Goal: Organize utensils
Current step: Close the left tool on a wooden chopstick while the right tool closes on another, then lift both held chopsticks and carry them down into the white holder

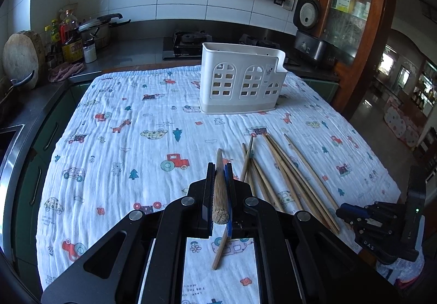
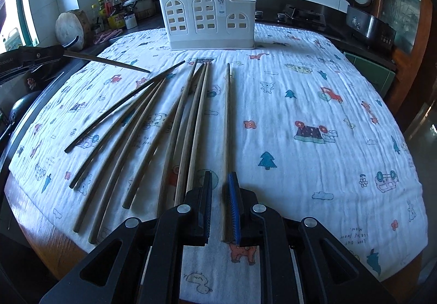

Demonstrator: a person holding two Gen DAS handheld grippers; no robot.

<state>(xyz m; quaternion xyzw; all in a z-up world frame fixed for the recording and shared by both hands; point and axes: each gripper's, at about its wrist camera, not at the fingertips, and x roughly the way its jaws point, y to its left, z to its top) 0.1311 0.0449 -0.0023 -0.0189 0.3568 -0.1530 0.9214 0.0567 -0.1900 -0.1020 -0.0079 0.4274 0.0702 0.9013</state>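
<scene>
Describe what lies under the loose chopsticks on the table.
The chopsticks rest on a white cartoon-print cloth. A wooden edge shows at its hem; the tabletop itself stays covered.

We cannot see inside the white utensil holder (image 2: 207, 17); its wall hides the compartments. The right gripper (image 2: 220, 189) covers the near ends of several chopsticks (image 2: 191, 124), and its pad contact stays unclear.
</scene>
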